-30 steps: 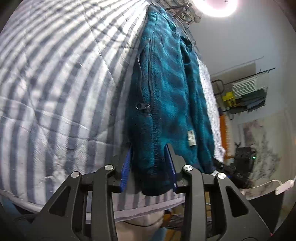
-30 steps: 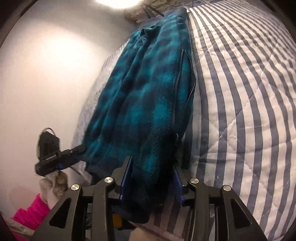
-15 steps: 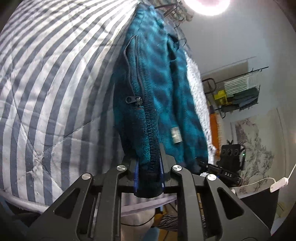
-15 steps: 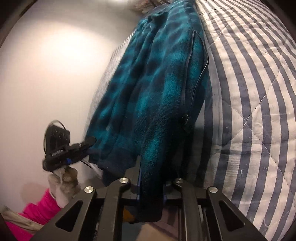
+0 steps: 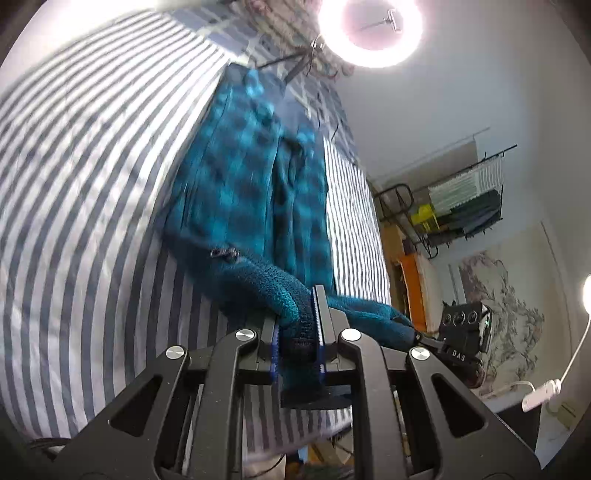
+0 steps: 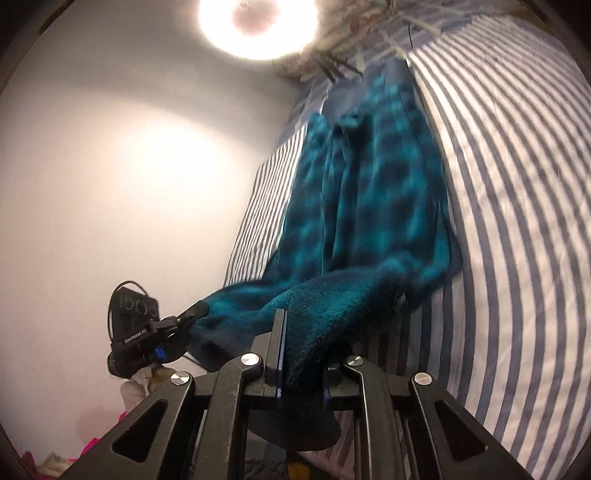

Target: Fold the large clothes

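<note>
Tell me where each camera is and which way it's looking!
Left wrist: sits on the left gripper, looking along its fingers over the teal fleece jacket on the striped bed; the jaws pinch the hem.
Right wrist: sits on the right gripper, looking up the jacket toward the ring light; its jaws pinch the hem too.
Both show the jacket, the bed and the other gripper.

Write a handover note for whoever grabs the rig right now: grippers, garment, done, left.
Left gripper: fingers just closed, shut on the near hem of the teal fleece jacket.
Right gripper: same, shut on the hem's other corner.
Jacket: lying lengthwise on the striped quilt, near end off the bed.
Done: both corners gripped.
Left: probably carry the hem toward the far end, lay it flat, release.
</note>
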Demonstrator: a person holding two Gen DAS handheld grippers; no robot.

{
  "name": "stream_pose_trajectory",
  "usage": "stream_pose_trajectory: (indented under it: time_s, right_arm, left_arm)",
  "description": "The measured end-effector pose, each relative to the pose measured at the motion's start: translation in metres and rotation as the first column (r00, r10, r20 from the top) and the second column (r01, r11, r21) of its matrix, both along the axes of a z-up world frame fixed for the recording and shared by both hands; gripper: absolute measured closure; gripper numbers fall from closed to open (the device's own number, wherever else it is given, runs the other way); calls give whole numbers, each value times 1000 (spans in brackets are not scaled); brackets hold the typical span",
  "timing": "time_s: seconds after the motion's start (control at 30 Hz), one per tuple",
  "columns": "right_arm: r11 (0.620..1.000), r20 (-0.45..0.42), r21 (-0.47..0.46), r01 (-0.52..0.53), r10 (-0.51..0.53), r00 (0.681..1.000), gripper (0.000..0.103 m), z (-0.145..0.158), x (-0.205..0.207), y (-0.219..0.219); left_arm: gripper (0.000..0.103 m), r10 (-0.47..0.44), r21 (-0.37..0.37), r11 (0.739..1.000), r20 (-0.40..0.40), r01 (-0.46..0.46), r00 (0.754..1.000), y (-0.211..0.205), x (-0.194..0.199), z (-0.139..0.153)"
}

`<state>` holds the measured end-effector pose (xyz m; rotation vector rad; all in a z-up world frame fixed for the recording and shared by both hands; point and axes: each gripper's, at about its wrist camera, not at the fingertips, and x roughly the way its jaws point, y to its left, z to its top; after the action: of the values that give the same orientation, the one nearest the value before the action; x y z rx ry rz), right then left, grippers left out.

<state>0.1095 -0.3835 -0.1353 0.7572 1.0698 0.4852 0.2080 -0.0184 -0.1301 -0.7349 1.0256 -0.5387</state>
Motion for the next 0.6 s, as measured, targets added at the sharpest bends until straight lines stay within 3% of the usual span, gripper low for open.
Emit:
stream_pose_trajectory:
  time_s: [0.23,0.6]
  right_arm:
    - [993,2,-107,44,-44,999,91,0,60,-4]
    - [987,-88,-143,77,-90,992,91,-58,143,-9]
  left_arm:
    - [91,33,48,998,18,-34,999,-13,57,-6]
    - [91,94,67,994,-55,-91,994,-17,124,-60]
